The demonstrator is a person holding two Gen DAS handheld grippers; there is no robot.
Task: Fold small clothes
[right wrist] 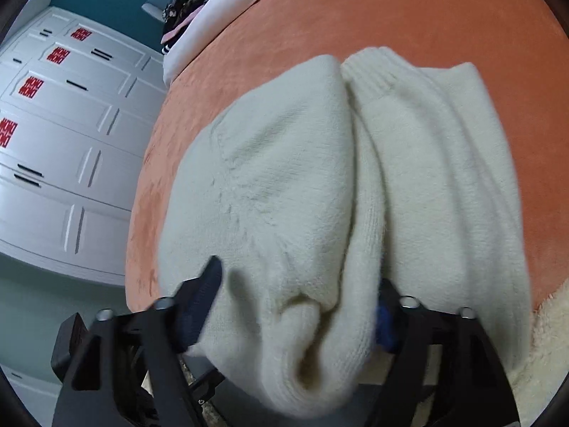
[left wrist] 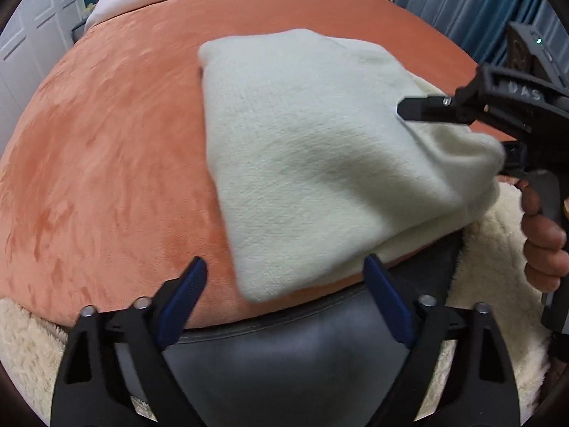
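The cream fleecy folded garment point(left wrist: 320, 163) lies on the orange velvet bed cover point(left wrist: 106, 178), near its front edge. The left tool point(left wrist: 284, 277) stands apart and empty just beside the garment's near corner, while the right tool point(right wrist: 298, 306) is spread around the garment's bunched near end; I cannot tell if its pads press it. If the right tool pulls away while the fleece is caught, the fold may open.

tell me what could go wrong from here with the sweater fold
1. The right gripper has a thick bunch of the sweater between its fingers; pulling away could drag the fold apart.
2. The sweater's near corner hangs over the edge of the orange cover, so it may slide off.
3. The left gripper is open and holds nothing, so nothing pins the fold.
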